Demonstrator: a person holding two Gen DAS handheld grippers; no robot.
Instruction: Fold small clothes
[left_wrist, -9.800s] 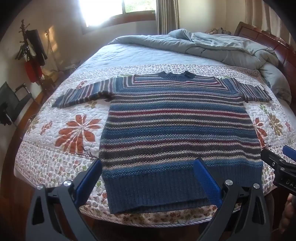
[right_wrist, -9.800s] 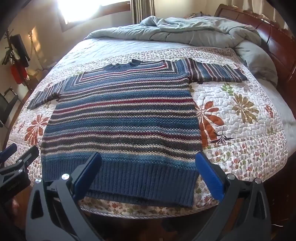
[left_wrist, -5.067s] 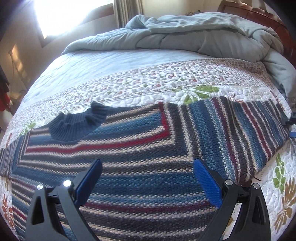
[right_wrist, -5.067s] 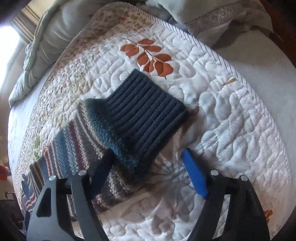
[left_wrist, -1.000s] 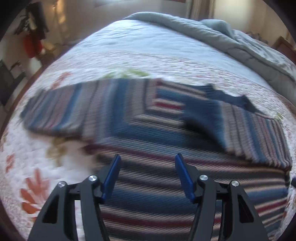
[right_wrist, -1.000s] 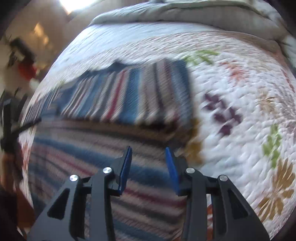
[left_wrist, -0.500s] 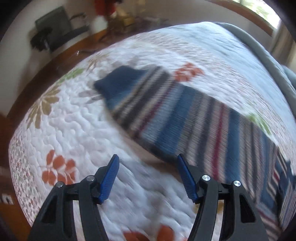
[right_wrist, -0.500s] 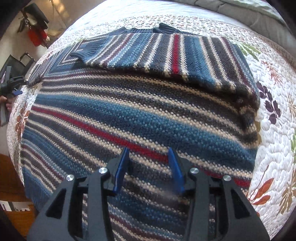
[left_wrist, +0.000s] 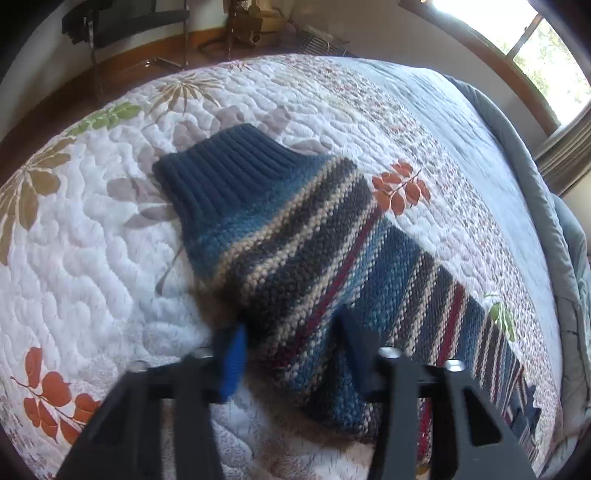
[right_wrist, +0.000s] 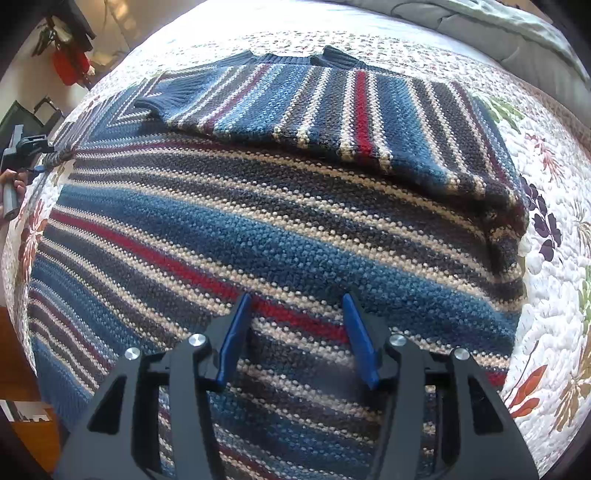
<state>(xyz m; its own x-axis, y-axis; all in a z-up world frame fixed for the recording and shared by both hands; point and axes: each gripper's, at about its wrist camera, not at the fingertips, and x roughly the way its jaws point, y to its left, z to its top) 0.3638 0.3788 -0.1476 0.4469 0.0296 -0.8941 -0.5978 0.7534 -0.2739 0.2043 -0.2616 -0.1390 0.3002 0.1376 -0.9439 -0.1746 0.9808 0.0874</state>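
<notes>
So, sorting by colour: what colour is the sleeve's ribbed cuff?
Plain dark navy cuff, clearest in the left wrist view.

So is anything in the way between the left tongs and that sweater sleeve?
Nothing visible. The left tongs are closing with the striped sleeve already between their fingers, bunching the knit above the quilt. The sleeve's blue cuff lies flat beyond them, with nothing on top.

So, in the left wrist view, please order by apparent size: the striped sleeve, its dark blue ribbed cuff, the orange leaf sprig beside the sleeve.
1. Striped sleeve, the largest.
2. Dark blue ribbed cuff.
3. Orange leaf sprig, the smallest.
The sleeve's near part lies closer to the camera, which enlarges it.
</notes>
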